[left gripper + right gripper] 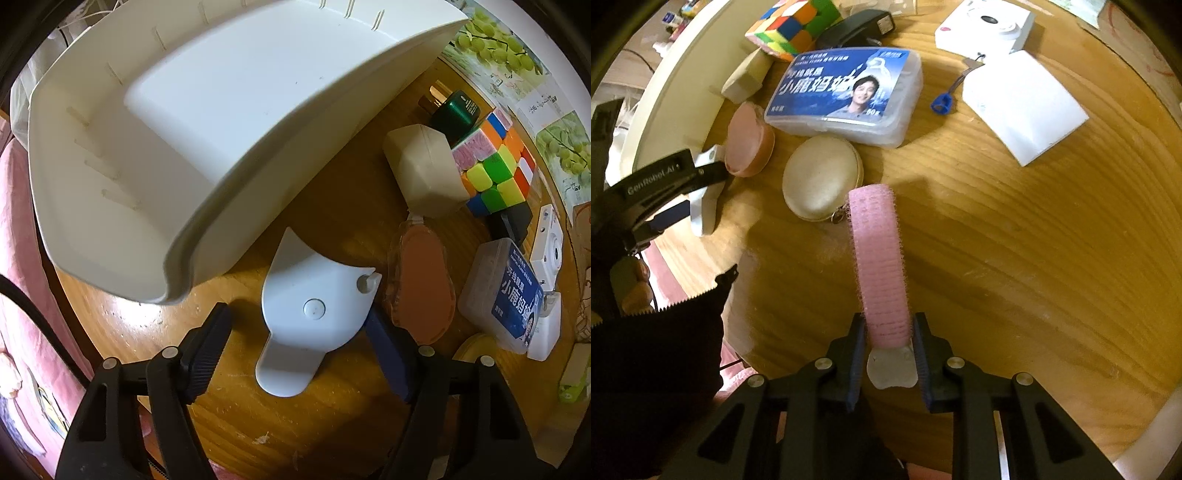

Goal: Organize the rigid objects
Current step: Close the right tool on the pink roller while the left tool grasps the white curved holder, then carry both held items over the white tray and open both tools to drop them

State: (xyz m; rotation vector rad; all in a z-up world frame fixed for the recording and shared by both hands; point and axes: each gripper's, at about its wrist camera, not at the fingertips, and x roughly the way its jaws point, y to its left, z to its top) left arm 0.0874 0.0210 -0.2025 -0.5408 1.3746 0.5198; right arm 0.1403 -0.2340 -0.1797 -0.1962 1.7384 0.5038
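Observation:
My left gripper (pixel 299 321) is open around a flat white plastic piece with a round button (pixel 314 314) lying on the wooden table, just in front of a big empty white bin (pixel 184 129). My right gripper (pixel 888 332) is shut on a pink hair roller (pixel 879 258) with a white clip at its base, held above the table. The left gripper (pixel 665 184) and the white piece (pixel 705 206) also show at the left of the right wrist view.
On the table lie a colour cube (pixel 491 166), a cream block (pixel 424 170), a pink oval case (pixel 421 280), a blue-labelled clear box (pixel 846 92), a round cream pouch (pixel 822 177), a black charger (pixel 857 26), a white camera (pixel 986 22), a white packet (pixel 1023 103) and a blue key (pixel 942 101).

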